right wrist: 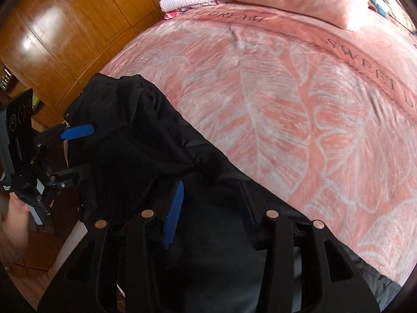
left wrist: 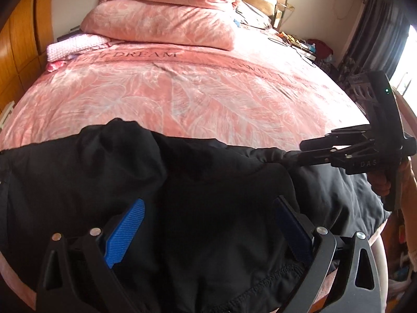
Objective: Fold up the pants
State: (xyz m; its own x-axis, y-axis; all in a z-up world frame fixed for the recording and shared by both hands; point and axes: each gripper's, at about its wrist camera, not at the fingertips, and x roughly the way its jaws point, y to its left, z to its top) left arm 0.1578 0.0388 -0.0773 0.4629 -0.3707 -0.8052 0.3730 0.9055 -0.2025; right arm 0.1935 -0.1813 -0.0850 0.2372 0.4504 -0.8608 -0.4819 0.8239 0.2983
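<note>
Black pants point(left wrist: 203, 182) lie bunched along the near edge of the pink bed point(left wrist: 182, 91). My left gripper point(left wrist: 208, 232) is open, its blue pads point(left wrist: 125, 232) spread wide over the black cloth. It also shows in the right wrist view point(right wrist: 78, 151), open at the pants' left end. My right gripper point(left wrist: 307, 150) reaches in from the right, and one finger touches the pants' upper edge; the other stands apart above. In the right wrist view the right gripper point(right wrist: 211, 203) is open over the pants point(right wrist: 146, 140), one blue pad point(right wrist: 173, 214) showing.
Two pink pillows point(left wrist: 166, 13) are stacked at the head of the bed. A folded pale pink cloth point(left wrist: 73, 47) lies at the back left. A wooden wardrobe point(right wrist: 65, 26) stands left of the bed. Clutter point(left wrist: 312, 44) and dark curtains point(left wrist: 378, 26) are on the right.
</note>
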